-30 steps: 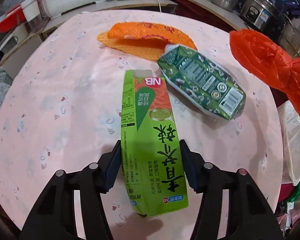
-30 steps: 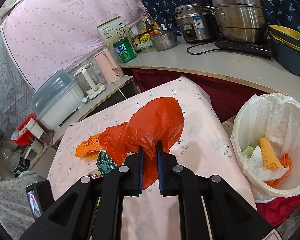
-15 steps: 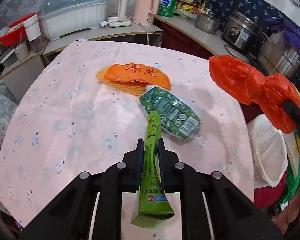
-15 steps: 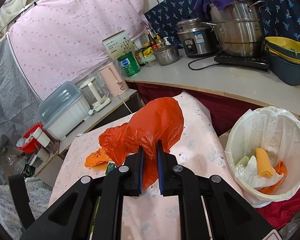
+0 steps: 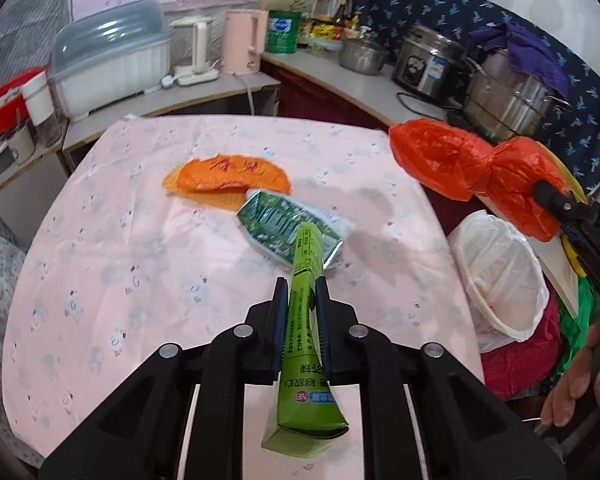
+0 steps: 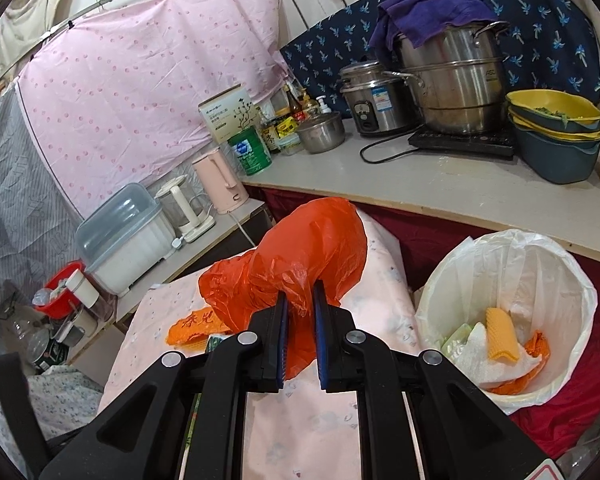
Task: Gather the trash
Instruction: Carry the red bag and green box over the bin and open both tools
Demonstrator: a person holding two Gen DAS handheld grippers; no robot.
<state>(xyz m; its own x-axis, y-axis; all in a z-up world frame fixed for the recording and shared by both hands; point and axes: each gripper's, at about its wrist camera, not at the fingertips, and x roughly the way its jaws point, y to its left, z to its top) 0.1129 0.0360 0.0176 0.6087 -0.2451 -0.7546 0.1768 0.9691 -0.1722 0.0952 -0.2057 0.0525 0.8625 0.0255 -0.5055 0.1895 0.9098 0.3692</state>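
Observation:
My left gripper [image 5: 301, 294] is shut on a flattened light-green carton [image 5: 306, 344], held edge-on above the pink table [image 5: 120, 264]. A dark-green carton [image 5: 284, 224] and an orange wrapper [image 5: 224, 174] lie on the table ahead. My right gripper [image 6: 299, 300] is shut on a crumpled red plastic bag [image 6: 300, 248], held in the air left of the white-lined trash bin [image 6: 512, 264]. The bag also shows in the left wrist view [image 5: 468, 168], with the bin [image 5: 500, 264] below it. The bin holds paper and orange scraps.
A counter [image 6: 440, 184] curves behind the table with steel pots [image 6: 452, 80], a rice cooker [image 6: 374, 100], stacked basins [image 6: 556, 132], a pink kettle [image 5: 244, 42] and a white lidded box [image 5: 112, 68]. A red cloth [image 6: 580, 412] lies around the bin.
My left gripper closed on the light-green carton and lifted it up and back from the table. My right gripper rose a little with the red bag.

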